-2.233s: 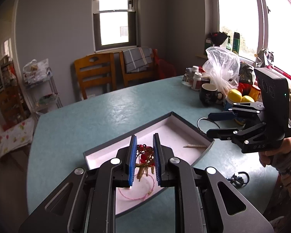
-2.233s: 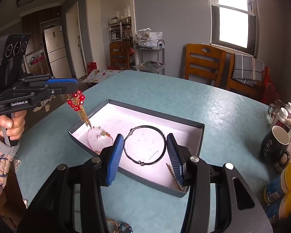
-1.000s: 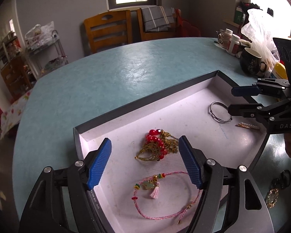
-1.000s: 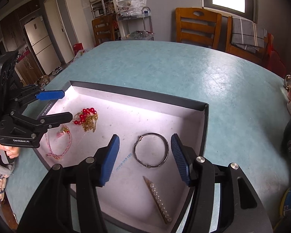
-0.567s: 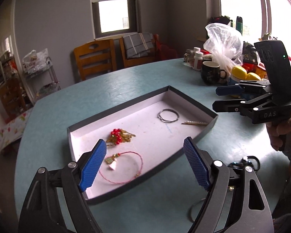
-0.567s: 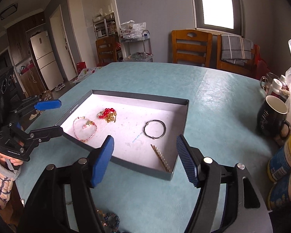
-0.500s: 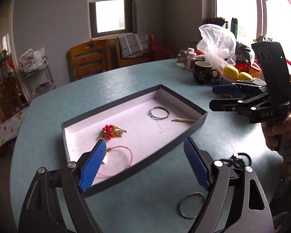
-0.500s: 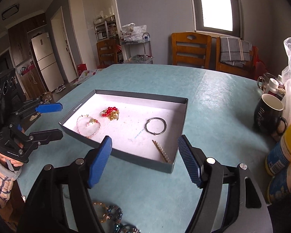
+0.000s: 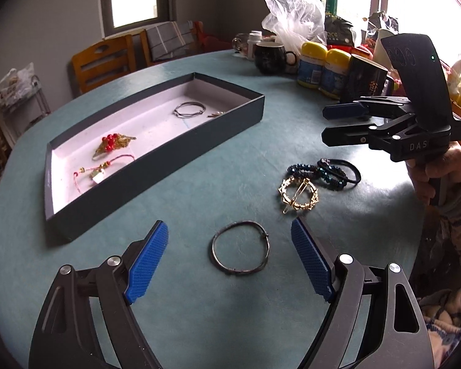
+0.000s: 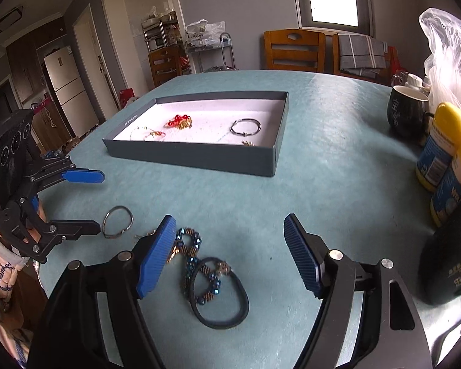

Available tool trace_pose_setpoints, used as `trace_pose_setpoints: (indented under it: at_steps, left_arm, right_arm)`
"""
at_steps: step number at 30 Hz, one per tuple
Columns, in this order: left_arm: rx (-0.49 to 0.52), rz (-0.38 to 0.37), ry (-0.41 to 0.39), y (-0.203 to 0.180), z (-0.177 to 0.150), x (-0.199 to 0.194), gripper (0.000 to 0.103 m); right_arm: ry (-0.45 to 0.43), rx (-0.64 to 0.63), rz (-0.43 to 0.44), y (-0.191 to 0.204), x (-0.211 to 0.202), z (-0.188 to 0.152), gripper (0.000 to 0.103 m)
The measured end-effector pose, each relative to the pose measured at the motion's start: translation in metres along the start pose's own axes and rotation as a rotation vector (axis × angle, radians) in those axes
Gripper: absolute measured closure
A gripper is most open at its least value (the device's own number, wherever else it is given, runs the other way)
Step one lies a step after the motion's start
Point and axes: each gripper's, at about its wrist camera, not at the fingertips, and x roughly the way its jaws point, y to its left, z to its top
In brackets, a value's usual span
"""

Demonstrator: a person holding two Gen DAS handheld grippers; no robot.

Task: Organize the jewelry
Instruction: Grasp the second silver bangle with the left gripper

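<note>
A dark box with a white floor holds a red-bead ornament, a pink string bracelet, a metal ring and a pearl pin. Loose on the table lie a dark metal bangle, a gold hair clip and a blue beaded hair tie. My left gripper is open, over the bangle. My right gripper is open, above the hair tie.
A black mug, yellow-capped bottles, a dark cup and a plastic bag crowd the table's far right. Wooden chairs stand behind the table.
The left gripper dropped the red-bead ornament in the box and opened. Both grippers have drawn back from the box to the loose jewelry at the table's near edge.
</note>
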Motion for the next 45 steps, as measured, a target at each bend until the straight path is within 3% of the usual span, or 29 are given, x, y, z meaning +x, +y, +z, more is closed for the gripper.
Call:
trace_pose_setpoints:
  at_steps: [9,12,14,18,20,22,25,29,35,36,37,38,45]
  left_arm:
    - [0.041,0.031,0.061,-0.010,-0.004,0.018,0.019]
    - [0.038,0.020,0.078,-0.009,-0.006,0.022,0.028]
    - [0.031,-0.007,0.075,-0.008,-0.007,0.020,0.042]
    - [0.039,-0.015,0.072,-0.010,-0.008,0.018,0.049]
    - [0.040,-0.014,0.070,-0.011,-0.008,0.017,0.053]
    - [0.039,-0.012,0.069,-0.012,-0.008,0.017,0.053]
    - [0.041,-0.010,0.068,-0.013,-0.008,0.017,0.054]
    - [0.039,-0.014,0.068,-0.013,-0.008,0.017,0.054]
    - [0.041,-0.012,0.068,-0.012,-0.008,0.017,0.054]
    - [0.040,-0.013,0.068,-0.012,-0.008,0.017,0.054]
    - [0.040,-0.013,0.068,-0.013,-0.008,0.017,0.054]
    - [0.040,-0.013,0.068,-0.013,-0.008,0.017,0.054]
    - [0.019,-0.019,0.064,-0.010,-0.008,0.016,0.055]
  right_arm:
    - [0.049,-0.032,0.002,0.012,-0.008,-0.028,0.031]
    - [0.078,-0.072,-0.027,0.019,-0.006,-0.032,0.031]
    - [0.091,-0.089,-0.041,0.022,-0.004,-0.033,0.031]
    - [0.085,-0.096,-0.042,0.025,-0.004,-0.035,0.032]
    - [0.080,-0.101,-0.040,0.026,-0.005,-0.037,0.037]
    - [0.088,-0.105,-0.035,0.027,-0.005,-0.039,0.050]
    - [0.108,-0.111,-0.045,0.028,-0.003,-0.043,0.060]
    - [0.111,-0.106,-0.046,0.028,-0.005,-0.046,0.062]
    - [0.095,-0.115,-0.054,0.026,-0.009,-0.050,0.078]
    - [0.091,-0.116,-0.056,0.025,-0.009,-0.050,0.084]
    - [0.090,-0.116,-0.053,0.025,-0.009,-0.051,0.096]
    - [0.090,-0.112,-0.044,0.025,-0.010,-0.051,0.100]
    - [0.074,-0.092,-0.004,0.028,-0.016,-0.056,0.100]
